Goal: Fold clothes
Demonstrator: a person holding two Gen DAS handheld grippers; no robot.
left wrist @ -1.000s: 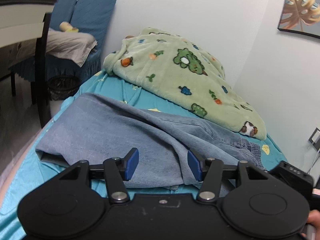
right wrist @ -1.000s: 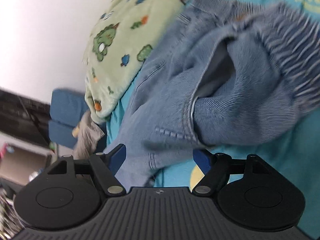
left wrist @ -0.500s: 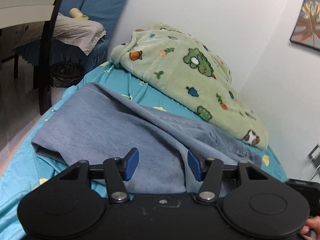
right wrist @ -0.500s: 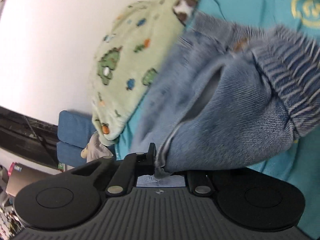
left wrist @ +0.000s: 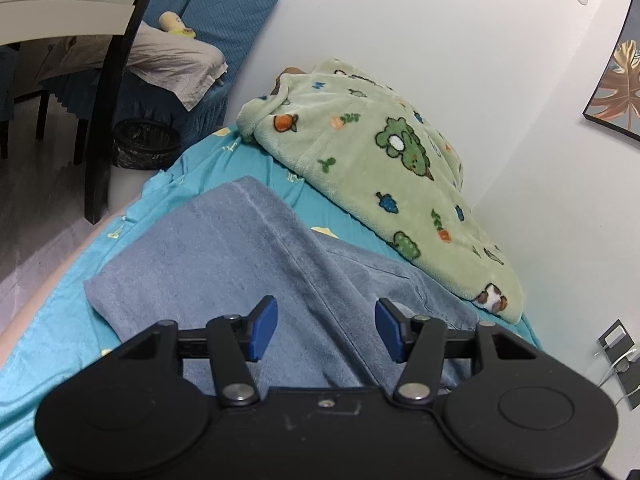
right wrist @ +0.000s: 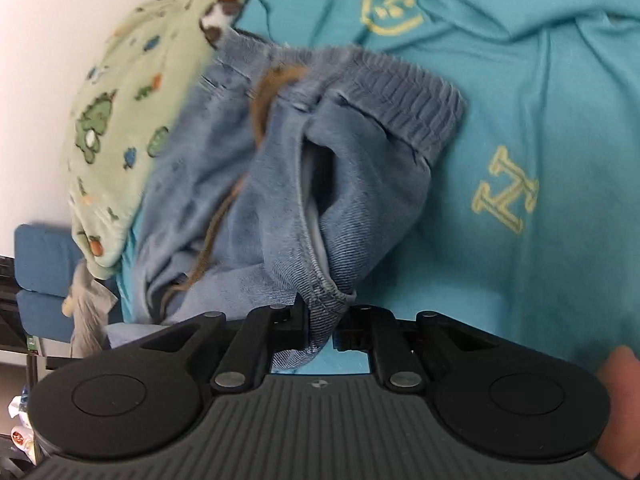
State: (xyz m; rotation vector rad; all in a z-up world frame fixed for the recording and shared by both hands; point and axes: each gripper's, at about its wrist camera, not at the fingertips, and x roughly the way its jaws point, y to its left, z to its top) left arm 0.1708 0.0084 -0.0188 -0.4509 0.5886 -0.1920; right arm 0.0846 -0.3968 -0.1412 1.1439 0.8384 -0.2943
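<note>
Blue denim jeans (left wrist: 240, 252) lie spread on a bed with a teal sheet (left wrist: 52, 332). In the left wrist view my left gripper (left wrist: 326, 332) is open, its blue pads above the leg fabric and holding nothing. In the right wrist view my right gripper (right wrist: 322, 320) is shut on a fold of the jeans (right wrist: 352, 200) near a pocket opening, below the ribbed waistband (right wrist: 416, 100). The cloth is pulled up toward the gripper.
A green cartoon-print blanket (left wrist: 372, 168) lies along the white wall behind the jeans. A dark table leg (left wrist: 100, 120), a bin (left wrist: 144, 148) and a blue sofa (left wrist: 224, 12) stand left of the bed. A wall socket (left wrist: 618, 344) is at the right.
My right gripper was open a second ago, then shut on the jeans near the pocket and has drawn the fabric up. The left gripper has risen and tilted, staying open.
</note>
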